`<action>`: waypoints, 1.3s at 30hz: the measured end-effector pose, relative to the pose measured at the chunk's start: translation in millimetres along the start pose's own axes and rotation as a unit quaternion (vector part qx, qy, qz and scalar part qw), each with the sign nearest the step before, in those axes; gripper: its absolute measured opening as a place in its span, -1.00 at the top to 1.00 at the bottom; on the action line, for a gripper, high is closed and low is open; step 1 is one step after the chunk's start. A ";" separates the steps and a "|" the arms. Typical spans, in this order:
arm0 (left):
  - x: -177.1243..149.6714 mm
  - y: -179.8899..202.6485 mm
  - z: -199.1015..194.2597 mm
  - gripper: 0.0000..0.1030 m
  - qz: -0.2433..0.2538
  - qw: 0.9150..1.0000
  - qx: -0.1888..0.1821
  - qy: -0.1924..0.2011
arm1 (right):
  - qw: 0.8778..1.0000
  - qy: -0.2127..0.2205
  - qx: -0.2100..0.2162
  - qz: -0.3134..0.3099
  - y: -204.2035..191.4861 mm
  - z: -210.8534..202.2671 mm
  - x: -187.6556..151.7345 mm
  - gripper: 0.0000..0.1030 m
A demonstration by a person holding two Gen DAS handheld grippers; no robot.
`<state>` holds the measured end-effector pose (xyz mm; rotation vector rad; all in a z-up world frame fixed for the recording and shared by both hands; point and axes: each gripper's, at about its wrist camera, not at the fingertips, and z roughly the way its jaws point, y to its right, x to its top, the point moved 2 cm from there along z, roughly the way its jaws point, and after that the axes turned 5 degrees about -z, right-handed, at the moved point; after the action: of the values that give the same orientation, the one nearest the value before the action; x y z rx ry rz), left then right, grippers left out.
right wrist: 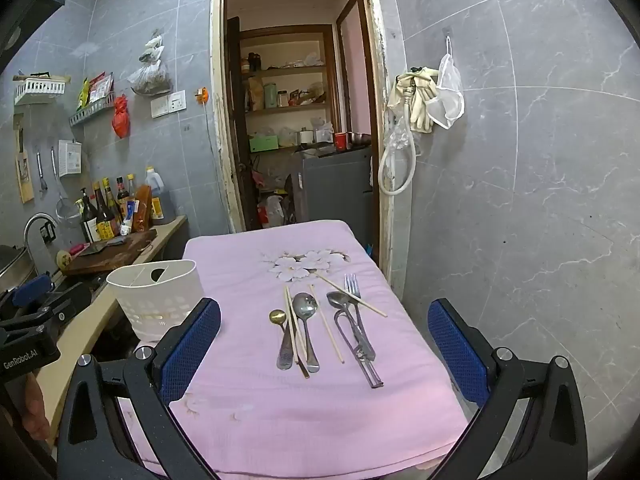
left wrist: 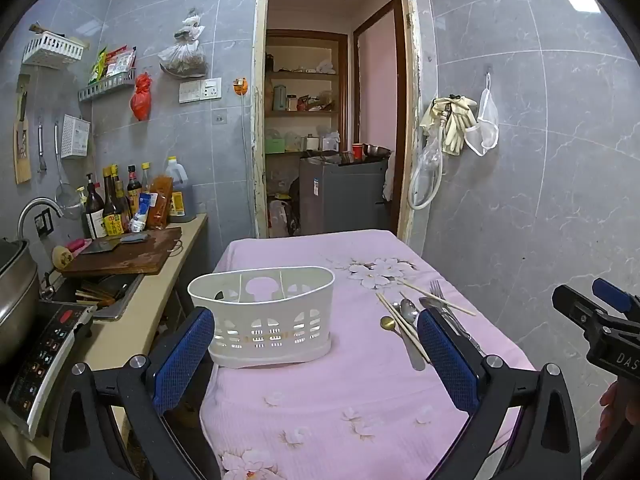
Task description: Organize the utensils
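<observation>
Right gripper wide, empty, above utensils at frame centre on pink surface; left gripper wide before white caddy. Suggest: pinch one handle crosswise, lift clear.

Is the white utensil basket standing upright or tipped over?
Upright. The basket rests on its flat base on the pink tablecloth, open top facing up, its dividers visible from above.

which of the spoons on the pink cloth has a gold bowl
The small spoon at the left end of the row. Its bowl is gold; the other two spoons are plain silver and larger.
</observation>
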<state>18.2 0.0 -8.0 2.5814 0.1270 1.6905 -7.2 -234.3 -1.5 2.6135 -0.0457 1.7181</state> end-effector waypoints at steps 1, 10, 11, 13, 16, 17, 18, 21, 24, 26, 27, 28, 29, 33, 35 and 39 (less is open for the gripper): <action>0.0 0.0 0.0 -0.98 0.001 1.000 0.000 0.000 | 1.000 0.000 0.000 0.000 -0.1 0.1 0.0 -0.98; 0.1 -0.2 0.0 -0.98 0.000 1.000 0.000 -0.002 | 1.000 -0.002 0.000 0.001 -0.1 0.8 0.4 -0.98; 0.1 -0.3 -0.2 -0.98 0.000 1.000 0.000 -0.002 | 1.000 -0.002 0.000 0.001 -0.1 0.6 0.3 -0.98; 0.1 -0.2 0.1 -0.98 0.000 1.000 0.000 -0.002 | 1.000 -0.002 0.000 0.001 -0.6 0.9 0.4 -0.98; 0.1 -0.2 0.2 -0.98 -0.001 1.000 0.000 -0.003 | 1.000 -0.003 0.000 0.000 -0.9 1.0 0.3 -0.98; 0.1 -0.3 0.2 -0.98 -0.001 1.000 0.000 -0.003 | 1.000 -0.003 0.000 0.000 -0.7 0.9 0.4 -0.98; 0.1 -0.2 0.2 -0.98 -0.001 1.000 0.000 -0.003 | 1.000 -0.003 0.001 0.001 -0.4 0.9 0.6 -0.98; 0.1 -0.2 0.2 -0.98 -0.001 1.000 0.000 -0.003 | 1.000 -0.003 0.000 0.000 0.2 0.3 1.1 -0.98; 0.1 -0.2 0.2 -0.98 -0.001 1.000 0.000 -0.003 | 1.000 -0.004 0.000 0.000 -4.0 3.6 -3.4 -0.98; 0.0 -0.2 0.2 -0.98 -0.001 1.000 -0.001 -0.003 | 1.000 -0.004 0.001 0.001 -3.1 3.6 -2.4 -0.98; 0.0 -0.2 0.2 -0.98 -0.001 1.000 -0.001 -0.003 | 1.000 -0.005 0.001 0.001 -3.1 3.4 -2.2 -0.98; 0.0 -0.1 0.3 -0.98 0.000 1.000 -0.001 -0.004 | 1.000 -0.007 0.001 0.001 -6.8 7.3 -7.4 -0.98; 0.1 -0.2 0.2 -0.98 0.000 1.000 -0.001 -0.004 | 1.000 -0.007 0.002 0.001 -8.2 7.9 -8.4 -0.98; 0.1 -0.2 0.3 -0.98 -0.001 1.000 -0.001 -0.004 | 1.000 -0.007 0.003 0.001 -8.7 9.8 -13.3 -0.98; 0.1 -0.4 0.2 -0.98 -0.001 1.000 -0.001 -0.004 | 1.000 -0.009 0.002 0.001 -8.1 9.3 -11.2 -0.98; 0.0 -0.2 0.3 -0.98 -0.001 1.000 -0.001 -0.004 | 1.000 -0.010 0.002 0.001 -7.5 8.9 -9.7 -0.98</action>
<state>18.4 0.2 -8.1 2.5862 0.1268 1.6790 -2.6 -226.8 -13.9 2.6339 -0.0443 1.6954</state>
